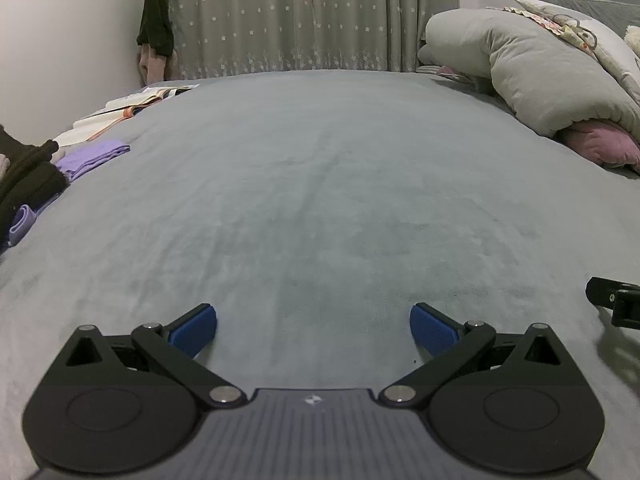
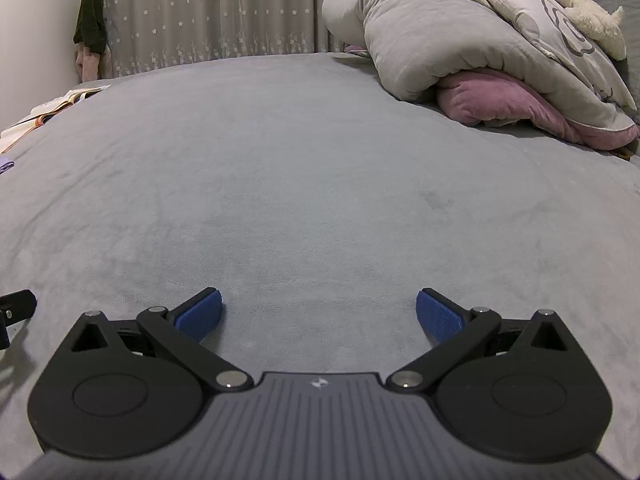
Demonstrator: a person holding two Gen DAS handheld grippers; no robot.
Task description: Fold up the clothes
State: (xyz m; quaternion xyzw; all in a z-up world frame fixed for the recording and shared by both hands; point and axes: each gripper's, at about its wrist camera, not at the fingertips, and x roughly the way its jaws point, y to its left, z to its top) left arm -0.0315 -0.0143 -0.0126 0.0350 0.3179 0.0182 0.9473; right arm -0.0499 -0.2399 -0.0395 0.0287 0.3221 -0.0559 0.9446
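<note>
Two grippers rested low over the grey bed cover (image 1: 320, 184), side by side. The left gripper (image 1: 313, 330) had its two blue pads (image 1: 195, 330) spread wide with only bare cover between them; the right gripper (image 2: 319, 314) was spread just as wide and held nothing.

Taking the rolled grey duvet (image 2: 432, 36) as the mark: one pink cushion (image 2: 500, 98) lay tucked under it, one patterned pillow (image 2: 532, 12) lay on top, and one cream plush toy (image 2: 580, 4) sat on that pillow.

The clothes lay well apart from the duvet, at the opposite, left edge of the bed: one folded lilac garment (image 1: 94, 156), one black garment (image 1: 30, 182) nearer the camera, a second lilac piece (image 1: 22, 220) partly under it. One open book (image 1: 132, 106) lay farther along that edge. One dark garment (image 1: 155, 20) hung at the wall corner beside the star-printed curtain (image 1: 304, 16).

Between the duvet and that left edge, the cover was flat and unobstructed ahead of both grippers.
</note>
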